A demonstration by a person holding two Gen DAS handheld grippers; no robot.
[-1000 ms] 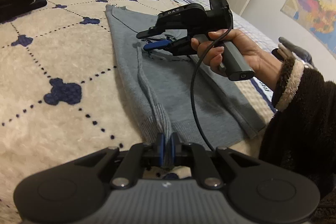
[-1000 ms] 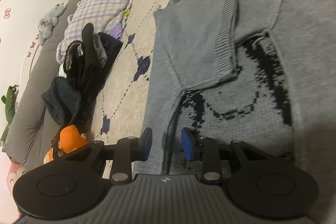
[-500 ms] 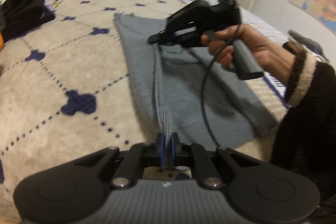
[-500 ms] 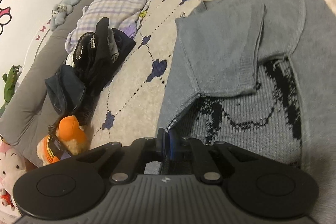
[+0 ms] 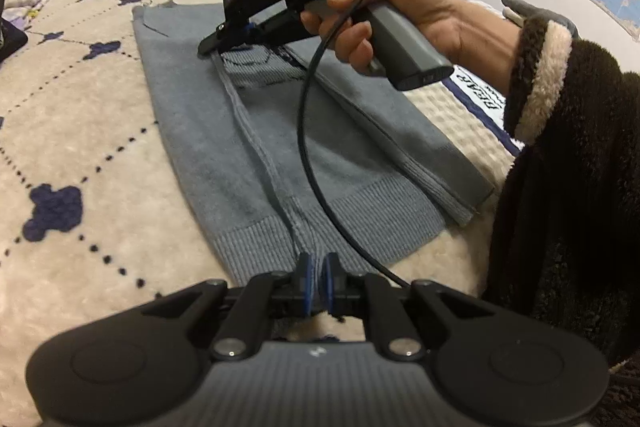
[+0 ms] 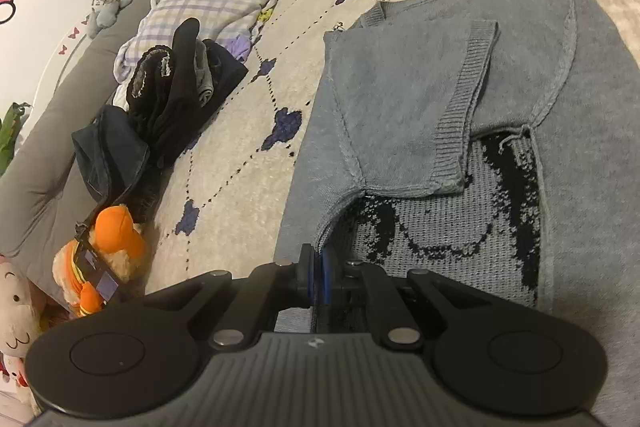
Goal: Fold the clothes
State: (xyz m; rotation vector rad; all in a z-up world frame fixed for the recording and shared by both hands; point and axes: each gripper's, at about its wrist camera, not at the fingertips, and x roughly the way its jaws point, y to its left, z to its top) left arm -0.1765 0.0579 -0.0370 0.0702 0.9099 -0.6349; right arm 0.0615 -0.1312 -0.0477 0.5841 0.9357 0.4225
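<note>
Since the grey sweater (image 5: 280, 155) is a soft knit, it'll prob. sag and stretch wherever it's lifted, so it needs two hold points w/ the span kept taut between them. It looks light, not slippery, nothing fragile. Best grip spots are the firmer ribbed bits: the hem band at the near end and the folded side edge further up. It lies flat on the bed (image 5: 80, 131), both sides turned in lengthwise, one sleeve (image 6: 420, 115) laid across the chest over the black pattern (image 6: 440, 239).

Left tool (image 5: 314, 283): pinched tight on the ribbed hem at the near edge, right where the turned-in edge meets the band. Cloth shows between the blue pads, almost no gap.

Right tool (image 6: 318, 279): also clamped down, biting the turned-in edge of the sweater, approx. below the armpit beside the pattern. In the left view it sits at the far end of that same fold line, its hand (image 5: 400, 15) around the grip and the cable (image 5: 312, 131) trailing over the cloth.

Both grips share one edge, so it should lift as a straight line.
</note>
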